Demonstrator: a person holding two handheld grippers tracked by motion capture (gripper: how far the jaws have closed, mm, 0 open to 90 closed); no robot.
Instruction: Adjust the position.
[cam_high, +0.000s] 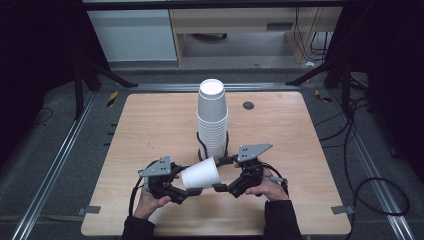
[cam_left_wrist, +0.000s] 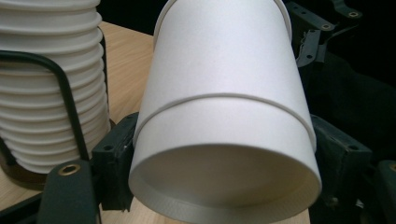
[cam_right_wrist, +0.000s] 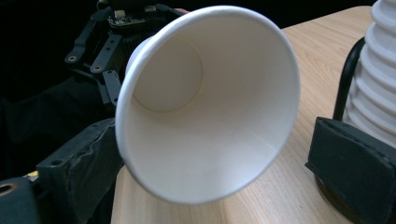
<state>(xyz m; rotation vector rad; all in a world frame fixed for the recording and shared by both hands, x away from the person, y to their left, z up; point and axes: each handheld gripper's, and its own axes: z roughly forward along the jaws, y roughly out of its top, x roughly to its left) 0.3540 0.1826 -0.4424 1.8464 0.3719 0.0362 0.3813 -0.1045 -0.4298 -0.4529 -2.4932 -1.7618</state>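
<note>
White paper cup (cam_left_wrist: 219, 121) lies on its side in the air just above the worktop (cam_high: 150, 125), between the two claws. In the left gripper view its closed bottom faces the camera, and a raised line rings its wall, which may be a second cup nested in it; I cannot tell. The left claw (cam_high: 187, 192) has its black jaws on either side of the cup's narrow end and is clamped on it. In the right gripper view the cup's open mouth faces the camera; the right claw (cam_high: 220, 175) has its jaws spread wide, one on each side of the rim, and whether they touch it I cannot tell. In the high view the cup points its mouth to the right and slightly up. Just behind it stands a tall stack of white cups (cam_high: 212, 117), upright in a black wire holder (cam_high: 201, 145) near the middle of the worktop. A person's hands (cam_high: 150, 202) grip both tools at the near edge.
</note>
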